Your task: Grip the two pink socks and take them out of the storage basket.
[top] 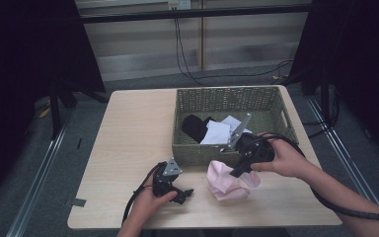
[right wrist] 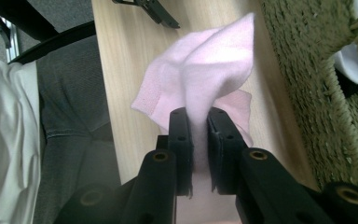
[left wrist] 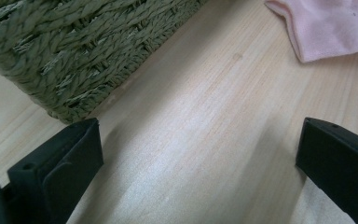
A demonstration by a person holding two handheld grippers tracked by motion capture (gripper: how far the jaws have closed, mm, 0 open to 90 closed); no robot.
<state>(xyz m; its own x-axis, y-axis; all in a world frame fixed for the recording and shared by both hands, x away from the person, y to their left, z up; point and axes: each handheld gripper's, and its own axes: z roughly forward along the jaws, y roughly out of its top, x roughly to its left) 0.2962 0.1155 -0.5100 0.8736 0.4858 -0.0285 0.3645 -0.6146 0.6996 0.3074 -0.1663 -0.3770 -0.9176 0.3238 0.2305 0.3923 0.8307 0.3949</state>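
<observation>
Light wood table (top: 128,148) is carrying a pink sock (right wrist: 200,79) near its front edge, just before the wicker basket (top: 197,153); right gripper (right wrist: 199,116) is pinching a fold; soft, light, floppy, so grabbing bunched fabric is holding best; left gripper (left wrist: 200,154) is idling, jaws spread.

one pink sock (top: 229,179), one wicker basket (top: 197,101), two grippers

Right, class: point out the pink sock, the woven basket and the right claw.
pink sock (top: 225,181): high view, middle of the fabric.
woven basket (top: 197,153): high view, near front wall.
right claw (right wrist: 199,122): right gripper view, between the fingertips.
</observation>
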